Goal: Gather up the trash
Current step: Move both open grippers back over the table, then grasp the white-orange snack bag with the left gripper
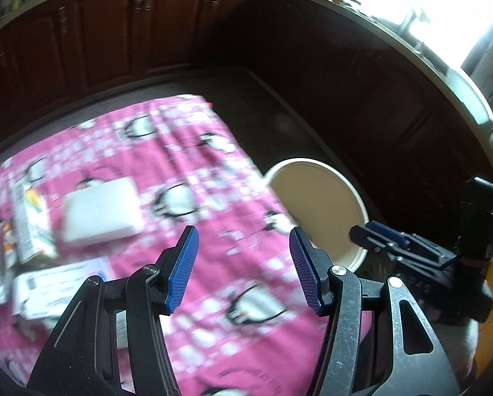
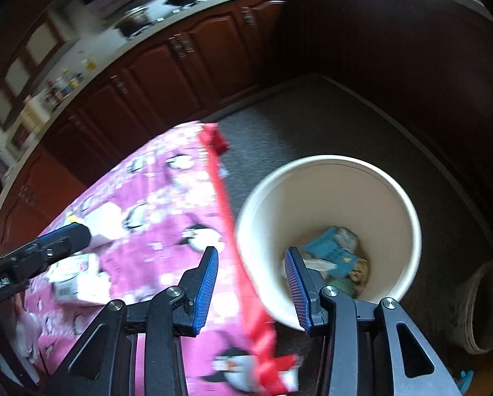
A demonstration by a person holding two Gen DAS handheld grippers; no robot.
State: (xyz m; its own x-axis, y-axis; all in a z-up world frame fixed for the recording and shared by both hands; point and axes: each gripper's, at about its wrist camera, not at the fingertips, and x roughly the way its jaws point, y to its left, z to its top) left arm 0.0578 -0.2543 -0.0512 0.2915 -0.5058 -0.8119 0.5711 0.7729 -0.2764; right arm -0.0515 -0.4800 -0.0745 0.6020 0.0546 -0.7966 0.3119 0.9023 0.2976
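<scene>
- On the floor just off the table's right edge: white bucket (image 2: 328, 231) acting as the bin. Already holds some trash, a blue packet (image 2: 332, 252) plus crumpled wrappers at the bottom.
- On the pink penguin tablecloth (image 1: 187, 165), toward the left edge: still to collect, a white flat block (image 1: 101, 211), a printed carton (image 1: 32, 221) beside it, and a white labelled box (image 1: 61, 283) nearer the front edge. More small wrappers at the far left, too blurred to name.
- Judgement: task partway. Some items binned, at least three left on the table.
- Right gripper (image 2: 251, 283): above the table's red-trimmed right edge and the bucket rim, pointing steeply down. Jaws part open, nothing between them. Looks like it's just after a drop, but that's a guess.
- Left gripper (image 1: 244, 267): over the middle-front of the tablecloth, angled down, jaws about half open, empty. Remaining trash sits to its left, well apart from the fingertips.
- Both views motion-blurred, so both hands are likely in transit.
- Next likely: left gripper goes for the white block or the box.
</scene>
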